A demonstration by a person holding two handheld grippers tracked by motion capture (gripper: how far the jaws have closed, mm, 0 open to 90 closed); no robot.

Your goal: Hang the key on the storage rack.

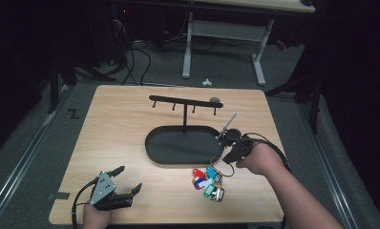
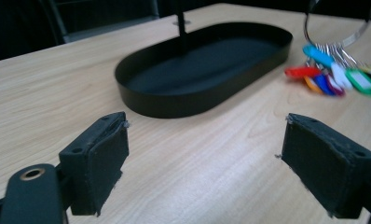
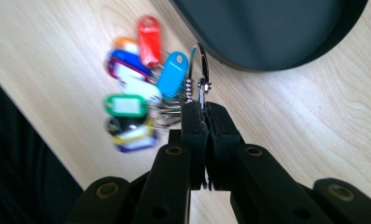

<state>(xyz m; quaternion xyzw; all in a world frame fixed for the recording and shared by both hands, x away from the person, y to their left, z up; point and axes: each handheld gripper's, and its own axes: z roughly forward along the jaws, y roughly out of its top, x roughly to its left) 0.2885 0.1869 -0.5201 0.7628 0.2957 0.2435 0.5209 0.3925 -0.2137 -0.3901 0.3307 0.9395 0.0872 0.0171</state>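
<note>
Bunch of keys with coloured tags [image 1: 207,182] (red, blue, green, orange, white, yellow) hung on a big metal ring [image 3: 200,70], sitting on the wooden surface [image 1: 121,143] toward the near right, just in front of the near right end of the oval black tray [image 1: 164,152]. Ring pinched edge-on in the right claw [image 1: 228,158], jaws clamped tight together on it, tags fanning out to one side and a bit blurry in the right gripper view. Looks partly lifted there, though can't tell for sure whether the tags are touching the wood or hanging clear. Tray roughly mid-surface, with a thin black post rising from its far edge to a crossbar rack [image 1: 184,101] carrying small hooks underneath. Something small and grey resting at the right end of that crossbar, too small to make out. Left claw [image 1: 128,179] way off at the near left corner, well apart from the keys, jaws spread wide with nothing between them, just bare wood showing through the gap in the left gripper view, tray and tags beyond. Past the far edge of the surface: grey floor, some cables, and the white legs of another desk [image 1: 226,43].
</note>
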